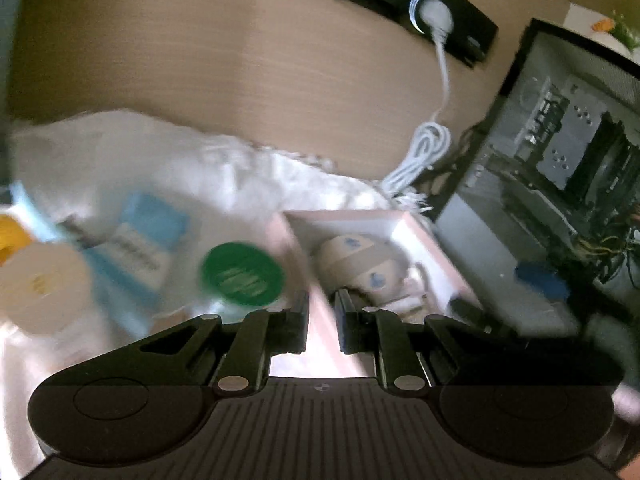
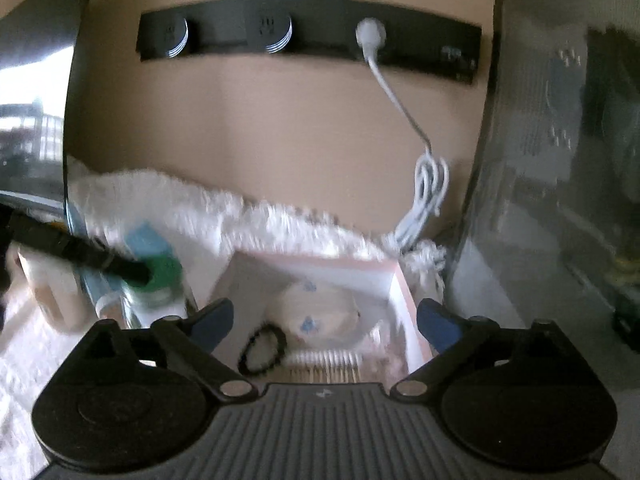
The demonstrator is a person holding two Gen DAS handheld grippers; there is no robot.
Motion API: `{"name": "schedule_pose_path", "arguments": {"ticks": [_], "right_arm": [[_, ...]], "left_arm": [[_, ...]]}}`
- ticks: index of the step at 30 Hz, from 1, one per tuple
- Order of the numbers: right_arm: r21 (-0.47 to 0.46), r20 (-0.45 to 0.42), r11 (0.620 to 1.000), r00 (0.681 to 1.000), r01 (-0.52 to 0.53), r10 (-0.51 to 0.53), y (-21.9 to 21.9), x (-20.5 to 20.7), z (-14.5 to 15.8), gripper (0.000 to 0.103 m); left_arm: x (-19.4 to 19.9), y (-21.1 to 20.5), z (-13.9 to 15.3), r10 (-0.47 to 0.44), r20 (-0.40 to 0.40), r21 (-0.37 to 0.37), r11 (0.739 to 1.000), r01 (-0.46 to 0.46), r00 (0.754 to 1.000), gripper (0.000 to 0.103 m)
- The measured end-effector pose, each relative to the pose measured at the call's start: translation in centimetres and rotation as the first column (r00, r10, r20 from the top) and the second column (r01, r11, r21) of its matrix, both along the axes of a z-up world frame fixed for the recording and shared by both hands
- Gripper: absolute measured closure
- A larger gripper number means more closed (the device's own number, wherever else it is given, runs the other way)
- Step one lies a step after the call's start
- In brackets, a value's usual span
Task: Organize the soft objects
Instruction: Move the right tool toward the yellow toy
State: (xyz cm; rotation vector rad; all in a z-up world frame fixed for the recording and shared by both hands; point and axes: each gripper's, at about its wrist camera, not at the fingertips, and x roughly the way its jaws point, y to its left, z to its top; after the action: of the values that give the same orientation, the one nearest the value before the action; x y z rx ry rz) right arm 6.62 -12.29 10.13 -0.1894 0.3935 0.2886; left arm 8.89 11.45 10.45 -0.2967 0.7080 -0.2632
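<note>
A pink box (image 1: 416,236) (image 2: 400,292) with a white inside stands on a fluffy white mat (image 1: 224,168) (image 2: 168,196). Inside it lies a rolled beige cloth bundle with blue prints (image 1: 356,264) (image 2: 320,312), beside a black beaded ring (image 2: 262,350) and a white comb-like piece (image 2: 324,360). My left gripper (image 1: 322,308) hovers over the box's left wall, its jaws a narrow gap apart and pressing on nothing. My right gripper (image 2: 326,320) stands wide open above the box, the bundle between and beyond its blue pads (image 2: 216,316), untouched.
Left of the box stand a green-lidded jar (image 1: 242,274) (image 2: 160,276), a blue pack (image 1: 148,232) and a white roll (image 1: 40,284). An open computer case (image 1: 560,160) (image 2: 560,160) blocks the right. A power strip (image 2: 308,36) and coiled white cable (image 2: 428,188) are behind.
</note>
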Motion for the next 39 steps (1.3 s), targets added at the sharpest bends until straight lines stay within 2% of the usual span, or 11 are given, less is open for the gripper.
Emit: {"name": "schedule_pose_path", "arguments": {"ticks": [5,9,14,17,21,25,27,29,34,37,39], "right_arm": [[0.009,-0.021,0.999,0.999,-0.048,0.048,3.2,0.6,2.6,0.004],[0.070,-0.112,0.994,0.989,-0.086,0.093,6.5,1.9,3.8,0.004],[0.139,-0.265,0.986,0.956,-0.089,0.124,11.1,3.9,3.5,0.004],[0.143,-0.315,0.987,0.942,-0.074,0.117,13.4,4.6,3.5,0.004],[0.098,-0.311,0.992,0.945,-0.075,0.102,16.4,4.0,4.1,0.004],[-0.021,-0.269,0.987,0.951,-0.161,0.150,21.0,2.6,4.7,0.004],[-0.087,-0.236,0.963,0.944,-0.256,0.230,24.3,1.4,4.5,0.004],[-0.147,-0.184,0.929,0.932,-0.340,0.312,27.8,-0.4,3.6,0.004],[-0.338,-0.082,0.822,0.885,-0.458,0.459,36.4,-5.0,-1.7,0.014],[-0.534,-0.029,0.722,0.862,-0.441,0.506,40.2,-6.7,-6.0,0.026],[-0.652,0.015,0.667,0.873,-0.361,0.487,42.0,-6.8,-8.6,0.033]], "left_arm": [[-3.6,4.6,-0.9,0.046,-0.021,0.054,0.998,-0.044,0.999,0.088],[-5.9,9.0,-2.0,0.150,-0.031,0.086,0.985,-0.147,0.988,0.088],[-7.4,15.4,-2.8,0.260,-0.032,0.060,0.964,-0.257,0.965,0.088],[-7.1,18.9,-3.3,0.295,-0.023,0.035,0.955,-0.294,0.955,0.088],[-6.2,22.8,-4.4,0.333,-0.001,-0.004,0.943,-0.333,0.943,0.088],[-7.4,26.3,-5.9,0.360,0.065,-0.114,0.929,-0.351,0.931,0.088],[-7.9,28.0,-6.6,0.387,0.034,-0.133,0.915,-0.380,0.921,0.088],[-8.9,30.2,-6.5,0.452,0.007,-0.154,0.882,-0.445,0.892,0.088],[-11.6,33.5,-4.5,0.573,0.082,-0.114,0.818,-0.564,0.815,0.088],[-12.2,35.0,-4.2,0.598,0.070,-0.154,0.797,-0.584,0.798,0.088],[-12.5,35.3,-4.0,0.609,0.064,-0.161,0.788,-0.594,0.791,0.088]]}}
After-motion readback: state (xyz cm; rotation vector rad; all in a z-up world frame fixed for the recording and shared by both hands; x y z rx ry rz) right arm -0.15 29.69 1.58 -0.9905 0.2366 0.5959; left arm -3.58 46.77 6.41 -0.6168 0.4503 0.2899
